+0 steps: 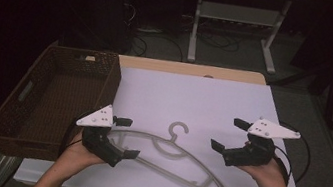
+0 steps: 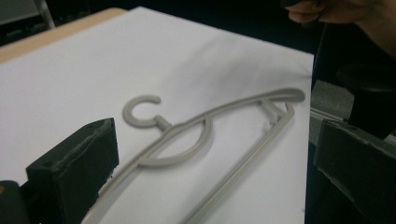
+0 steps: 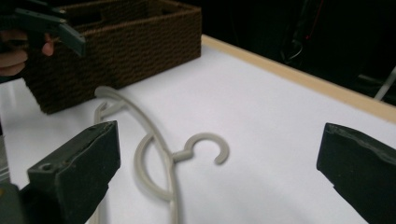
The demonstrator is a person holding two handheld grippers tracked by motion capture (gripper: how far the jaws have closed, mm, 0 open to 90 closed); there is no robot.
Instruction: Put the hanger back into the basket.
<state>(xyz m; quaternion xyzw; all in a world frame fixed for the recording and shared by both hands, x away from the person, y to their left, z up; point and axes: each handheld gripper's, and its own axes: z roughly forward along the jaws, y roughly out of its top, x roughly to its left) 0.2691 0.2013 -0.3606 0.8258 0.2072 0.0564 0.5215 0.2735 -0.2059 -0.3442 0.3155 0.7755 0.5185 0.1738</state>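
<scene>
A pale grey plastic hanger (image 1: 172,137) lies flat on the white table top (image 1: 194,98), hook pointing away from me. My left gripper (image 1: 128,138) is open at the hanger's left end, which lies between its jaws. In the left gripper view the hanger (image 2: 187,135) stretches ahead, its near arm passing close beside the left jaw. My right gripper (image 1: 228,134) is open, held just right of the hanger and apart from it. In the right gripper view the hanger (image 3: 154,135) lies ahead between the wide-apart jaws.
A dark brown wicker basket (image 1: 110,84) stands at the table's left side, close behind the left gripper; its wall (image 3: 116,46) also fills the far left. The table's wooden back edge (image 1: 188,69) borders the white sheet. A frame with legs (image 1: 196,22) stands on the floor beyond.
</scene>
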